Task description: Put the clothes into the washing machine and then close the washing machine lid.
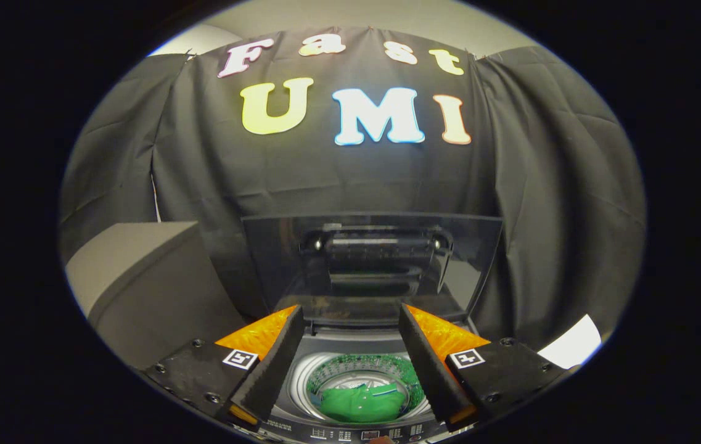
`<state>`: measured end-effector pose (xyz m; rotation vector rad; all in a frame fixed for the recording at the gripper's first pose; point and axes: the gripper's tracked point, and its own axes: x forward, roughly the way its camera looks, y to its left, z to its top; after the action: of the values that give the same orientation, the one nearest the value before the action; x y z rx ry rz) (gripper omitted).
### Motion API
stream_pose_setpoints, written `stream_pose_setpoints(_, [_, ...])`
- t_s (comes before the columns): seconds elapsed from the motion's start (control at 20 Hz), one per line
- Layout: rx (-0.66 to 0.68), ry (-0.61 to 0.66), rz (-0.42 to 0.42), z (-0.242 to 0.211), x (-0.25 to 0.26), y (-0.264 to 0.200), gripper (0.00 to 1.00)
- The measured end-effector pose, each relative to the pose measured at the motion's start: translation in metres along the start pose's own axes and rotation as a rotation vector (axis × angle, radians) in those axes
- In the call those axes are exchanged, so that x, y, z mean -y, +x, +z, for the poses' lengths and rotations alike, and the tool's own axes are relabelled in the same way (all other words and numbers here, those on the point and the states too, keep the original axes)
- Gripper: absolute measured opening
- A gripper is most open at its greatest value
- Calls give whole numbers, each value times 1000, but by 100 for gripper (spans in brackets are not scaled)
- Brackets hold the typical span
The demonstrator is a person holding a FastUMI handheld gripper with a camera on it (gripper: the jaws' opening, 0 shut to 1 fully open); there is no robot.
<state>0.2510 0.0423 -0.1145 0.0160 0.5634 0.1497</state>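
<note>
Gripper view: hand-held gripper [350,364] fingers apart, empty, lower centre. Green garment [362,402] inside drum [307,379]. Lid [372,265] upright mid-frame; risks slamming if pulled carelessly.

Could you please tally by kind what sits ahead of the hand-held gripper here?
Washing machine: 1, lid raised
Green garment: 1, in the drum
Grey box: 1, beside the machine
Total: 3
The hand-held gripper is open, its fingers holding nothing.

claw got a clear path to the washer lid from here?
Probably yes. The claw is open and empty above the drum; the lid stands upright just beyond its fingers, nothing between. The green garment lies in the drum below.
</note>
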Motion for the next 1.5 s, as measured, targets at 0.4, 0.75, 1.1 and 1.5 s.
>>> stream_pose_setpoints(0.4, [115, 33, -40, 64, 12, 10, 97])
stream_pose_setpoints(0.75, [118, 81, -39, 84, 14, 45, 97])
stream_pose_setpoints(1.1, [120, 35, -73, 102, 19, 89, 97])
stream_pose_setpoints(1.5, [98, 11, -91, 90, 30, 110, 98])
